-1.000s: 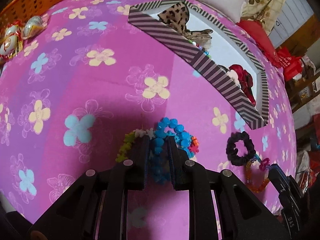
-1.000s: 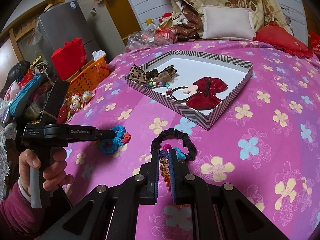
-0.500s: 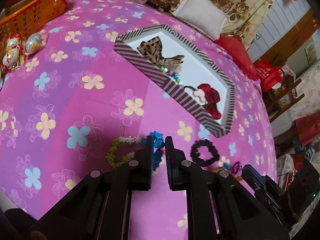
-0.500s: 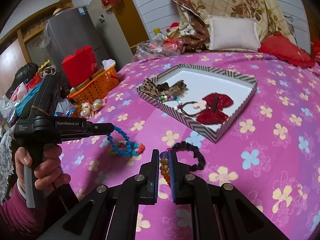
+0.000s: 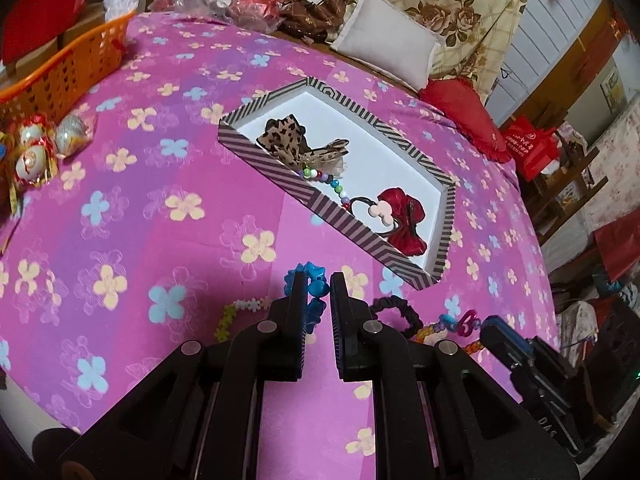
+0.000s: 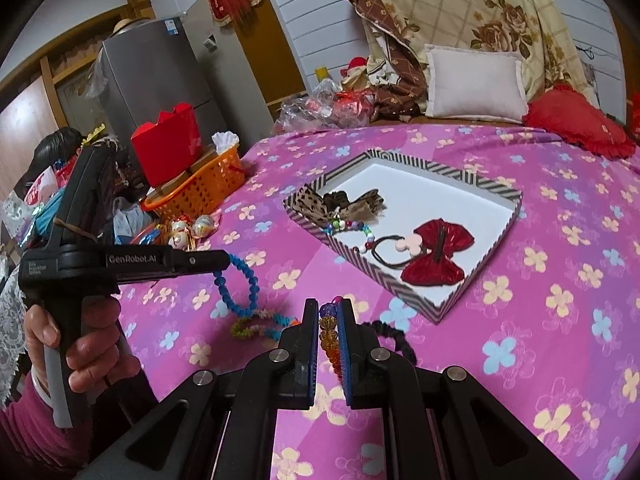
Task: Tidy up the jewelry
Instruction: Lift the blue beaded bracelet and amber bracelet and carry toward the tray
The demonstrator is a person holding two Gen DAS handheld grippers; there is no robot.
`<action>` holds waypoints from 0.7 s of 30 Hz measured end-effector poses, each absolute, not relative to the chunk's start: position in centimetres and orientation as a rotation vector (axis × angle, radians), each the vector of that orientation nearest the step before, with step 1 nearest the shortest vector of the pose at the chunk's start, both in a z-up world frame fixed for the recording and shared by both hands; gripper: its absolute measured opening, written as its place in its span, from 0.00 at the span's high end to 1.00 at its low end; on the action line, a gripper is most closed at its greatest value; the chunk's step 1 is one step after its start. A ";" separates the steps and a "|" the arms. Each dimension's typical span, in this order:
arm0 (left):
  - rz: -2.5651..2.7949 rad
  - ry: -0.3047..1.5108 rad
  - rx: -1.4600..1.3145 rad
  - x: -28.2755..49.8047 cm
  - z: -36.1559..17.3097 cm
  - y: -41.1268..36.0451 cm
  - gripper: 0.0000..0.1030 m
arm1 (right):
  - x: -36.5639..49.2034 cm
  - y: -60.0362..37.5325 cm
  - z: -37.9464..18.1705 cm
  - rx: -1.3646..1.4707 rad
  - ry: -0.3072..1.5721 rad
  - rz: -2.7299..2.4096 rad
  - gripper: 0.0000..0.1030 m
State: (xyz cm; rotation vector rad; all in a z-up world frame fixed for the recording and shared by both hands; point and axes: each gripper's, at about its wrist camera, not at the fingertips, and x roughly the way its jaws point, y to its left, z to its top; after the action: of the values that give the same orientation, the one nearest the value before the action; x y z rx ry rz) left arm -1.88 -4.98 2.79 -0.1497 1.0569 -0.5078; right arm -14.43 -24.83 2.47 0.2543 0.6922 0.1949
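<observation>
While both pieces hang off the bed (image 6: 540, 208), my left claw (image 5: 316, 286) is clamped on the blue bead bracelet (image 6: 236, 286), whose loop dangles free below its tips. My right claw (image 6: 329, 312) is closed on the amber bead strand (image 6: 329, 334).

Risk, left: the dangling loop could snag the striped tray (image 5: 276, 168) wall ahead of that claw, if carried in too low. Risk, right: the black scrunchie (image 6: 390, 332) lies just beside that claw's right finger; whether it is linked to the strand, I cannot tell. If linked, it would drag along.

Tray contents, ahead of both claws: leopard bow (image 6: 316, 202), multicoloured bead strand (image 6: 352, 226), hair tie with pink flower (image 6: 404, 242), red bow (image 6: 438, 256). The green and white bracelet (image 6: 260, 326) lies on the bed.
</observation>
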 end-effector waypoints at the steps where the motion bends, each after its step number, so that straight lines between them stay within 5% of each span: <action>1: -0.503 1.055 -0.143 -1.9 2.8 -5.1 0.90 | -14.4 -24.8 2.6 0.251 0.691 0.194 0.92; 21: -0.433 0.988 0.019 -0.6 3.8 -8.5 0.90 | -11.0 -25.5 4.8 0.181 0.689 0.167 0.92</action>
State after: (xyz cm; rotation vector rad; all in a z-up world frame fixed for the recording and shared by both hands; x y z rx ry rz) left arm -0.59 -8.48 3.82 0.0195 0.9875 -0.4334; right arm -11.03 -25.54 4.85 0.1807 0.6887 0.1674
